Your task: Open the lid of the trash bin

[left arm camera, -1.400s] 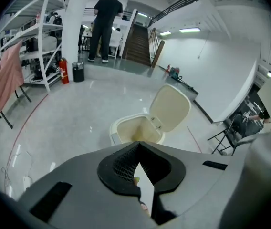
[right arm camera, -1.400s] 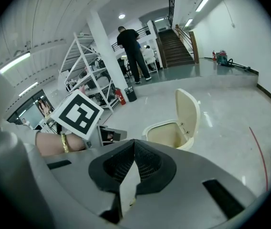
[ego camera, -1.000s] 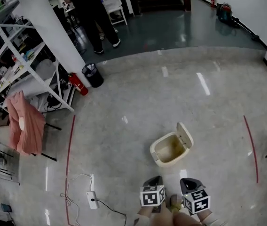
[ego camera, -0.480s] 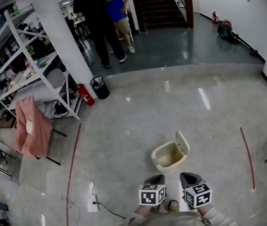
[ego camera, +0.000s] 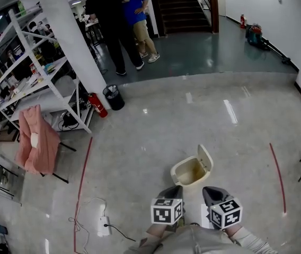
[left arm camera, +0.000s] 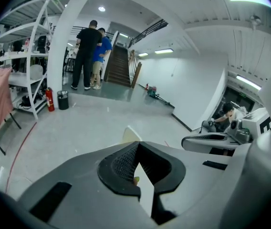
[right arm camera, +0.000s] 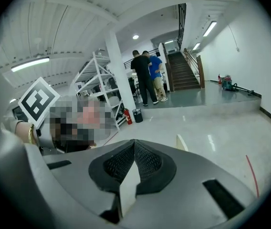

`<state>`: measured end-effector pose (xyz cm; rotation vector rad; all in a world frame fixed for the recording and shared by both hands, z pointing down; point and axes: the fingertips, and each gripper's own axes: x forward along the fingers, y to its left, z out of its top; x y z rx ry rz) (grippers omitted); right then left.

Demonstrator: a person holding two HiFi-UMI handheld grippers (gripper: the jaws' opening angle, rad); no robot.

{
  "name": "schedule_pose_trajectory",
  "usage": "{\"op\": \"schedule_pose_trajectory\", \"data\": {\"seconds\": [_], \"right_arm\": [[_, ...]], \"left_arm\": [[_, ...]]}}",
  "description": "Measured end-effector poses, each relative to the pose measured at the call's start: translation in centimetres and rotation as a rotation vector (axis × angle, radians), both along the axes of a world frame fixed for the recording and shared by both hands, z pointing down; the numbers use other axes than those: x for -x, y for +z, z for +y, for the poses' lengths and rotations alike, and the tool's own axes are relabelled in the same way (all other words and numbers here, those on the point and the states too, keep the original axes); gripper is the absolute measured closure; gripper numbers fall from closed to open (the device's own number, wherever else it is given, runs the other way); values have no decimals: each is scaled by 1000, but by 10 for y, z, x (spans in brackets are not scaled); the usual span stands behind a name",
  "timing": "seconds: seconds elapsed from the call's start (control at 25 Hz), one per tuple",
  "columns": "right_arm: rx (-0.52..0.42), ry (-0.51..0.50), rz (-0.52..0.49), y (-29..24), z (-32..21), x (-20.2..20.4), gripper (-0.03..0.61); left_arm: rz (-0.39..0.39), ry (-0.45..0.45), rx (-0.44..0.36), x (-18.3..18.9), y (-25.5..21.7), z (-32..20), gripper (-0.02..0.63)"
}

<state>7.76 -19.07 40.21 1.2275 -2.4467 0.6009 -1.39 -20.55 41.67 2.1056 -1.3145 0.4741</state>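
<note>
1. The cream trash bin sits on the grey floor at 12 o'clock from the person, just ahead of both grippers. Its lid stands tipped up from the rim's 2 o'clock edge, and the inside is bare.
2. Over the last second little has changed at the bin: the lid was up then and is up now. The head view has lifted, so the bin reads slightly farther off and the two people at 11 o'clock show more fully (the black wastebasket at 10 o'clock is another bin, not the task's).
3. The left gripper hangs close to the body, apart from the bin. Its own view shows the jaw tips pressed together on nothing, a sliver of lid beyond them.
4. The right gripper is likewise drawn in, jaws meeting at the tips and empty.
5. My reading: the opening is done, and both grippers have backed off.
</note>
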Motion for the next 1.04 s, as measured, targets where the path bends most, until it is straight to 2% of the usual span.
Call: {"op": "schedule_pose_trajectory", "data": {"seconds": [0.56,1.04], "right_arm": [[-19,7,1,0,-15,5,577],[-6,1,14,3,-19,12,575]], "left_arm": [[11,-50,-4,19,7,-7,609],[6,-26,3,18,9,-12,609]]}}
